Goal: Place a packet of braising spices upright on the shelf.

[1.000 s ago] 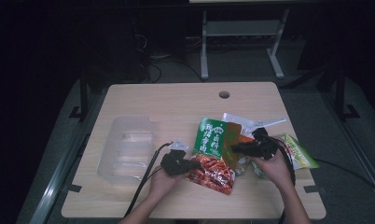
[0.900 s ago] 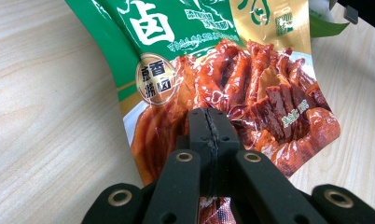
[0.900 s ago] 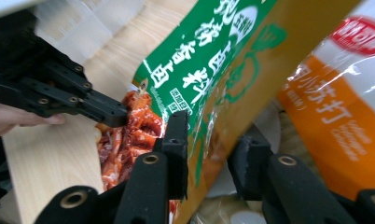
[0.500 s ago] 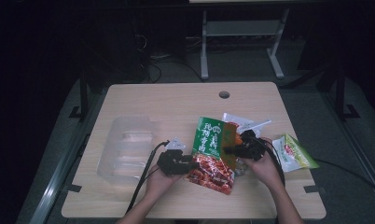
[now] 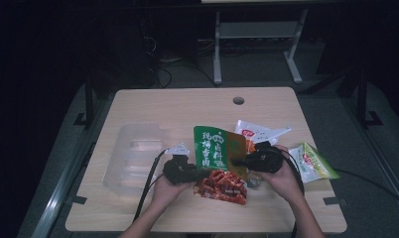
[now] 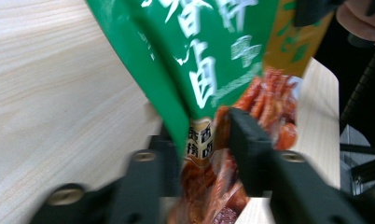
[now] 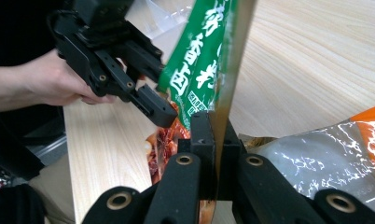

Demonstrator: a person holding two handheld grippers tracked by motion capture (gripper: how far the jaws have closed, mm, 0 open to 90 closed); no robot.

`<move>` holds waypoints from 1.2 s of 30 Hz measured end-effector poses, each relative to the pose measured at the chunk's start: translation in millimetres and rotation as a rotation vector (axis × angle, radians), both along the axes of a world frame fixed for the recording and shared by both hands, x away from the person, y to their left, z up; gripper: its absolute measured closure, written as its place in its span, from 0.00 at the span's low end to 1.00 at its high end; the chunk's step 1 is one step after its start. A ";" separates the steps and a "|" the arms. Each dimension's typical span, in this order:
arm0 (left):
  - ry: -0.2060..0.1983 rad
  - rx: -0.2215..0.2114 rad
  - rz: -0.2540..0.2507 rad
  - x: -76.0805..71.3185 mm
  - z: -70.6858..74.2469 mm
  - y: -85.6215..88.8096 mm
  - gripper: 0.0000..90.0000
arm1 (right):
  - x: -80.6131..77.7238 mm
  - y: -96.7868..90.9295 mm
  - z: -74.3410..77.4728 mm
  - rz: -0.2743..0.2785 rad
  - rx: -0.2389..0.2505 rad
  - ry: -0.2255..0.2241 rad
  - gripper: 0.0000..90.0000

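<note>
Clear plastic tray [image 5: 133, 153] left of green snack bag [image 5: 218, 147]. Left gripper [image 5: 200, 174] at bag's lower left: jaws have just been closing, part open, straddling bag edge and red packet [image 5: 222, 186], pads not clearly pressing. Right gripper [image 5: 235, 162] clamped tight on bag's right edge, bag lifted off table [image 5: 187, 106]. White packet [image 5: 257, 133], light-green packet [image 5: 314, 163] right of bag.

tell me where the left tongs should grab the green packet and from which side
Probably its lower edge, from the left. The green packet is a flat pouch held up on edge by the right tongs, clamped on its right edge. The left tongs already straddle that thin bottom seam, beside the red packet.
</note>
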State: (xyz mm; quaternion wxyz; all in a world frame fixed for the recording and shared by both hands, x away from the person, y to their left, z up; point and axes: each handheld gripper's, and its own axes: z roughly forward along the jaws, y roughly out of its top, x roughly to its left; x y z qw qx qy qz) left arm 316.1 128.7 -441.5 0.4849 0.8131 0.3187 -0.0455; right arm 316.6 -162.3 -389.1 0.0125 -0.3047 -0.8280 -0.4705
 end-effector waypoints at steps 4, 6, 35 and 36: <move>-0.003 -0.007 -0.006 -3.8 3.5 2.8 0.92 | 0.2 1.2 -0.4 -0.009 0.000 -0.004 0.99; -0.014 -0.006 -0.001 -6.4 5.1 3.4 0.94 | 0.1 1.4 -0.5 -0.011 0.003 -0.007 0.99; -0.106 0.065 0.016 -32.5 11.1 19.1 0.88 | -8.5 26.4 -4.7 0.037 -0.070 -0.007 0.99; -0.111 0.066 0.022 -34.7 11.8 19.5 0.85 | -9.3 25.8 -3.6 0.041 -0.060 -0.006 0.99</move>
